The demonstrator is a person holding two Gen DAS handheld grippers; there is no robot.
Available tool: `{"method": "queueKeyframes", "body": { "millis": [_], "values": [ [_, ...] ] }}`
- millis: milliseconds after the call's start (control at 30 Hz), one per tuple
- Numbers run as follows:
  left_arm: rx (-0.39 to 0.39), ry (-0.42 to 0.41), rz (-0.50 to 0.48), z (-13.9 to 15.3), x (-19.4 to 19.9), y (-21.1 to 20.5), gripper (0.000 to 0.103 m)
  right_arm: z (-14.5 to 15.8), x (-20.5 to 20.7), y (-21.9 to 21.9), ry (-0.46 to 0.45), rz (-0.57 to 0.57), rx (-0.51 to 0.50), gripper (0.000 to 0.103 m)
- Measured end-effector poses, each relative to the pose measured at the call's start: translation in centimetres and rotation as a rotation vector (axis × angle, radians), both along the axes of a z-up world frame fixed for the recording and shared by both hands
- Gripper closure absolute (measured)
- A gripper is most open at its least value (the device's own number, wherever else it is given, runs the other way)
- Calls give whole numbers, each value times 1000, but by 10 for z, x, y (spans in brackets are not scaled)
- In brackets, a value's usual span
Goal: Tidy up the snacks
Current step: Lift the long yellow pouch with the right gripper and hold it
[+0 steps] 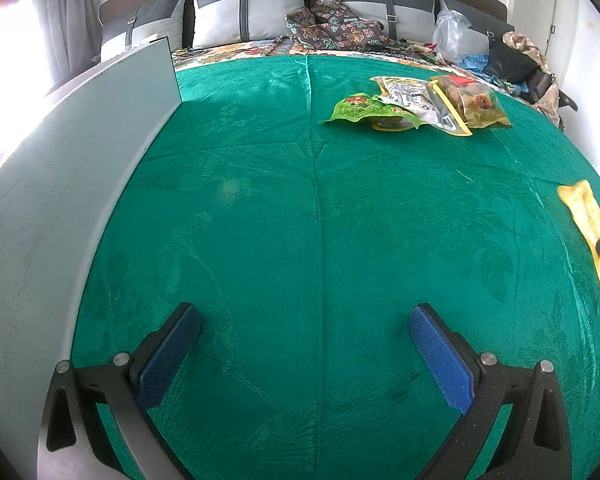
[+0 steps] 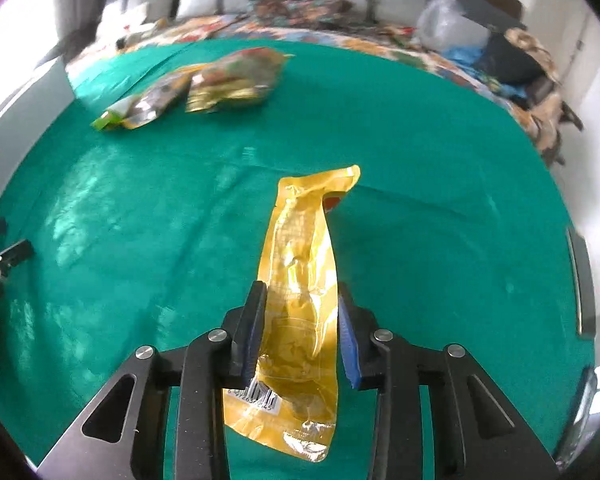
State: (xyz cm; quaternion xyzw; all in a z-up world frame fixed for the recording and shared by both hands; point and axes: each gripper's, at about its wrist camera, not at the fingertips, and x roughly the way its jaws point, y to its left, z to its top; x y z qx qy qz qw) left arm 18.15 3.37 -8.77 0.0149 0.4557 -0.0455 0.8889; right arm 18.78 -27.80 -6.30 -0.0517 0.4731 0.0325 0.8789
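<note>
My right gripper (image 2: 302, 292) is shut on a long yellow snack packet (image 2: 300, 264), its blue pads pressing both sides. The packet sticks forward over the green tablecloth (image 2: 420, 140) and also shows at the right edge of the left wrist view (image 1: 590, 224). A pile of snack bags (image 1: 420, 106) lies at the far right of the table: a green one (image 1: 360, 110), a silver-printed one and a clear one with brown pieces (image 1: 474, 100). The pile also shows blurred in the right wrist view (image 2: 204, 84). My left gripper (image 1: 304, 320) is open and empty, low over the cloth.
A tall grey panel (image 1: 80, 168) stands along the table's left edge. Behind the table is a sofa with grey cushions (image 1: 248, 8), patterned cloth (image 1: 336, 26), a plastic bag (image 1: 452, 34) and dark clothes (image 1: 512, 60). The left gripper tip shows at the right wrist view's left edge (image 2: 4, 258).
</note>
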Motion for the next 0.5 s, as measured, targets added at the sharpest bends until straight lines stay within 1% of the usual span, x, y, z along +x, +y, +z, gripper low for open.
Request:
{"method": "queueKeyframes", "body": {
  "millis": [67, 100, 133, 167, 233, 500],
  "values": [
    [0, 0, 0, 0, 0, 0, 0, -6, -9, -14, -23, -6, 73, 45],
    [0, 0, 0, 0, 0, 0, 0, -12, -13, -20, -29, -12, 93, 29],
    [0, 0, 0, 0, 0, 0, 0, -15, -14, -21, -32, -16, 94, 28],
    [0, 0, 0, 0, 0, 0, 0, -20, -22, -22, -60, -11, 85, 29],
    [0, 0, 0, 0, 0, 0, 0, -21, -30, -17, -96, 11, 46, 25],
    [0, 0, -1, 0, 0, 0, 0, -22, -23, -23, -87, -4, 51, 18]
  ]
}}
